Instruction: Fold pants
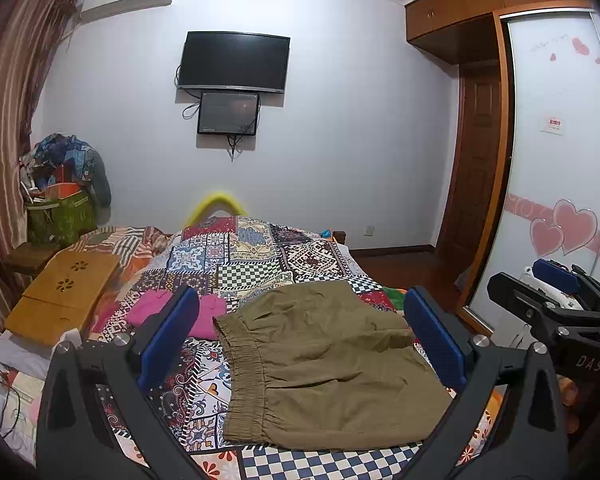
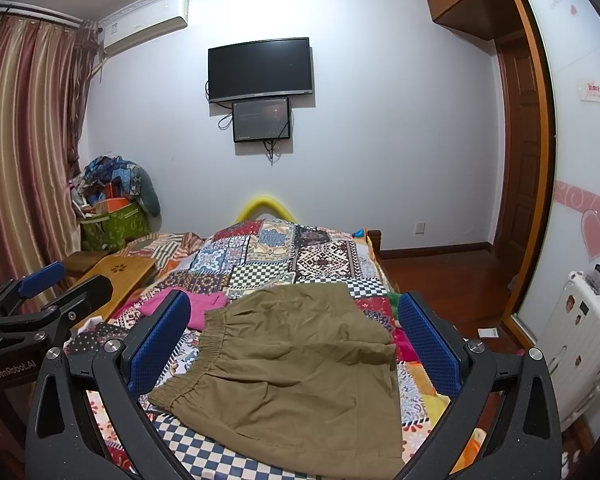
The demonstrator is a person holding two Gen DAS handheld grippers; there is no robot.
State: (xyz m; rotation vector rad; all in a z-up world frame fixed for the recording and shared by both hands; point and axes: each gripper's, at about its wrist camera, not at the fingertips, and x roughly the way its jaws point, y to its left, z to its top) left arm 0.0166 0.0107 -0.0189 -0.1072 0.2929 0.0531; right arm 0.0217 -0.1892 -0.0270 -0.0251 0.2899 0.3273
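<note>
Left wrist view: left gripper [image 1: 300, 336] fingers spread wide, holding nothing. Khaki shorts [image 1: 324, 364] lie flat on the patchwork bedspread [image 1: 256, 256], straight ahead between the fingers, elastic waistband [image 1: 240, 368] to the left, leg hems right. Right gripper [image 1: 556, 300] sits off to the right.

Right wrist view: right gripper [image 2: 296, 344] also wide open, empty. Shorts [image 2: 296, 372] centred ahead, waistband [image 2: 196, 356] nearer the left fingers. Both grippers look about equally near.

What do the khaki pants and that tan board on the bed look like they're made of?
The pants look like matte woven cotton, judging by soft creases and a gathered elastic waistband. The board looks like smooth bamboo or light wood, with flower-shaped cutouts; which one is unclear.
</note>
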